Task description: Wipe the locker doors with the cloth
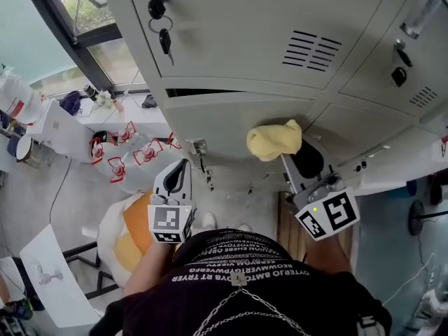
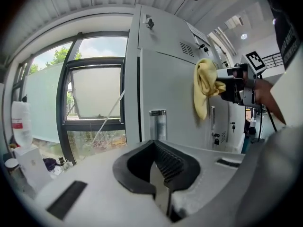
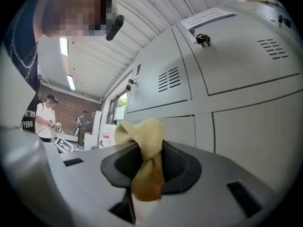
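While the right gripper (image 1: 288,158) holds the yellow cloth (image 1: 273,140) pinched in its closed fingers (image 3: 182,167), the wad appears to lie against the grey locker door (image 1: 224,121), near the seam with the neighbouring door. The left gripper (image 1: 183,166) hangs short of the same door, beside its latch (image 1: 198,147), with its fingers (image 2: 137,167) closed on nothing. Recommendation: hold the grip firm, press the loose bulk flat to the panel, and sweep in overlapping passes, as contact looks small at present. The key (image 1: 165,42) hanging in the upper door could snag the cloth.
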`<state>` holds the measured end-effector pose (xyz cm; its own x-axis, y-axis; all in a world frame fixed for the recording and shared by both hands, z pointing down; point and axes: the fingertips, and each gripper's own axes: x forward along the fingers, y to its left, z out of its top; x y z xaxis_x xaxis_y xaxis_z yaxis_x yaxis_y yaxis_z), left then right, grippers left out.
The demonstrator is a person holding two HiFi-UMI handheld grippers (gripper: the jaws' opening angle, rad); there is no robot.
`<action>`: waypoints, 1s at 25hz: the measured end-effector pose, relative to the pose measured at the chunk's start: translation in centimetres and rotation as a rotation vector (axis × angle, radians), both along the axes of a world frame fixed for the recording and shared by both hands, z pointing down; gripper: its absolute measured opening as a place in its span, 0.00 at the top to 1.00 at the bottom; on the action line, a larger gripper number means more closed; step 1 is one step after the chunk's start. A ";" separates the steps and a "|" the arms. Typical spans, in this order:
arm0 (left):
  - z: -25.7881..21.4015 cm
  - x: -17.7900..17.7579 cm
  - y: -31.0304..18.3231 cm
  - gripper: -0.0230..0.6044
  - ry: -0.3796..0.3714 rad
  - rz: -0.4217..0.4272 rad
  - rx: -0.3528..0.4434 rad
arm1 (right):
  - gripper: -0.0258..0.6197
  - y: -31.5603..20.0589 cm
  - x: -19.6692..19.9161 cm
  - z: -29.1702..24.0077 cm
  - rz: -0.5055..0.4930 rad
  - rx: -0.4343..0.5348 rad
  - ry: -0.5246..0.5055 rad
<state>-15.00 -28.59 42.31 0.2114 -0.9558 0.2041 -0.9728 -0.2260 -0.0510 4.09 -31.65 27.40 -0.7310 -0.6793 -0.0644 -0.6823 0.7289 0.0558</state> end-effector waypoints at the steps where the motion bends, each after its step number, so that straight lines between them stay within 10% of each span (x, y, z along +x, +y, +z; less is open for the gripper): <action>1: 0.0 0.1 0.4 0.96 0.004 -0.005 0.001 | 0.81 0.2 -0.8 0.4 -0.026 -0.007 0.006; 12: -0.8 0.4 4.4 0.96 -0.005 -0.092 0.009 | 0.81 2.7 -10.5 3.8 -0.288 0.013 0.118; 25: -0.7 1.2 6.8 0.96 -0.023 -0.117 -0.010 | 0.81 0.5 -16.7 8.2 -0.292 0.014 0.238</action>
